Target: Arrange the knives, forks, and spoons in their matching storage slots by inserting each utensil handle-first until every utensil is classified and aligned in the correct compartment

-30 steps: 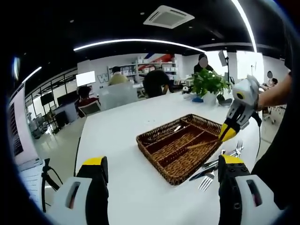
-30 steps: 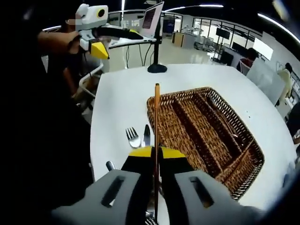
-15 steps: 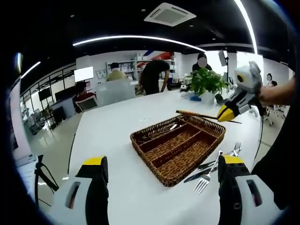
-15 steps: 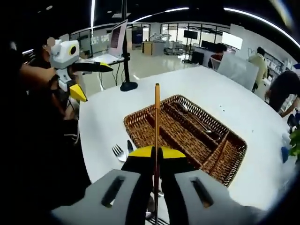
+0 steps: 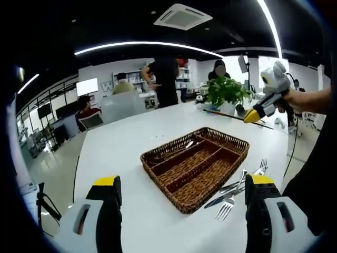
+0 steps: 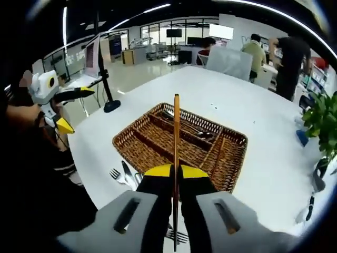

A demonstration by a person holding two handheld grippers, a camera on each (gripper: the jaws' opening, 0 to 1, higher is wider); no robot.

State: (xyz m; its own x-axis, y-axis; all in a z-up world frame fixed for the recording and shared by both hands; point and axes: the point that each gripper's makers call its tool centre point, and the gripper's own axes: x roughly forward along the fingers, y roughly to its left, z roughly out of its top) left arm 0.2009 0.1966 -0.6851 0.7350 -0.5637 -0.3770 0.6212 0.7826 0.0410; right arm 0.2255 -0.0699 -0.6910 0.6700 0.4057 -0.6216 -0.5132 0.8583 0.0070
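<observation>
Risk of a slip or a wrong slot: thin gold-handled utensil (image 6: 176, 137) pinched by the right gripper (image 6: 176, 169) low on its shaft, long handle free to pivot, held high above the wicker tray (image 6: 231, 168). Working end hidden behind the jaws, so type unclear. Tray brown, woven, several long compartments, one silver piece lying in the far one. Loose forks and knives (image 5: 237, 188) on the white bench (image 5: 126, 153) just right of the tray. Left gripper (image 5: 181, 187) spread wide, empty.

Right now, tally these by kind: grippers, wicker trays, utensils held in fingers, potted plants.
Grippers: 2 (left gripper, right gripper)
wicker tray: 1
held utensil: 1
potted plant: 1
Total: 5
</observation>
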